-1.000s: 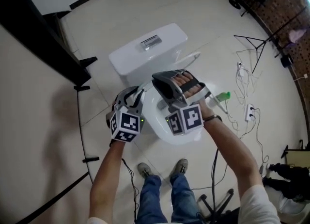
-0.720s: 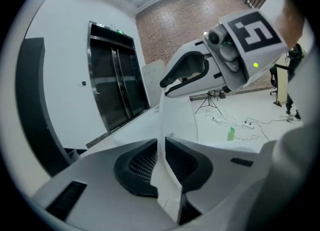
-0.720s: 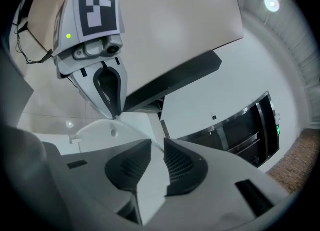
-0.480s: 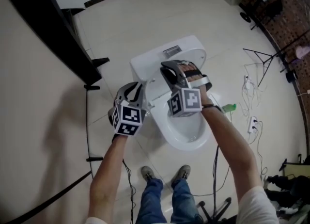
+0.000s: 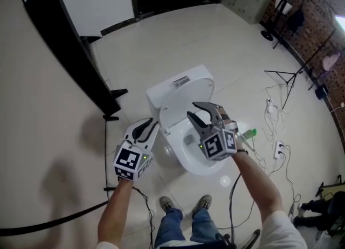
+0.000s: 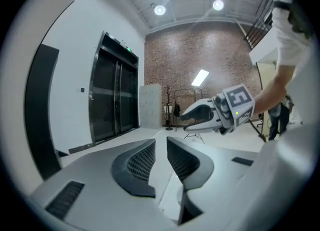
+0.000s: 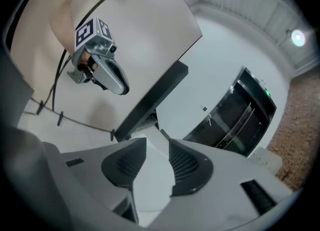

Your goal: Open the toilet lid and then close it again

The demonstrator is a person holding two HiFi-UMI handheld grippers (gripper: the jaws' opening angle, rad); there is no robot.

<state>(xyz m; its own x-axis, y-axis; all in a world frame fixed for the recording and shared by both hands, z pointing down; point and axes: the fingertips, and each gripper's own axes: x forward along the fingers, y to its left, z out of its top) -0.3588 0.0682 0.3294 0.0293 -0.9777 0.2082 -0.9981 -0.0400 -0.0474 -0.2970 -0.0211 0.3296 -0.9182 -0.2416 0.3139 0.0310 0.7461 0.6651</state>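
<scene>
The white toilet [image 5: 200, 163] stands mid-floor in the head view. Its lid [image 5: 186, 98] is raised and leans back against the tank [image 5: 178, 82]; the bowl is uncovered. My right gripper [image 5: 193, 111] hovers over the bowl, clear of the lid. Its jaws have just been opening and stand open with nothing between them [image 7: 157, 147]. My left gripper [image 5: 149, 126] hangs beside the toilet's left side. Its jaws have also just been opening: a narrow gap, nothing in it [image 6: 160, 147]. Each gripper view shows the other gripper in the air: the right gripper [image 6: 189, 117] and the left gripper [image 7: 120, 87].
A tall black panel [image 5: 70, 59] leans at the left. A green bottle [image 5: 248, 133] lies right of the bowl, with cables and a power strip [image 5: 278, 148] beyond it. A thin tripod stand [image 5: 285, 78] is at the right. My shoes [image 5: 183, 205] are just before the toilet.
The lid went from half-raised under my right gripper to upright against the tank. Both grippers have lifted and drawn back from it, and their jaws have parted.
</scene>
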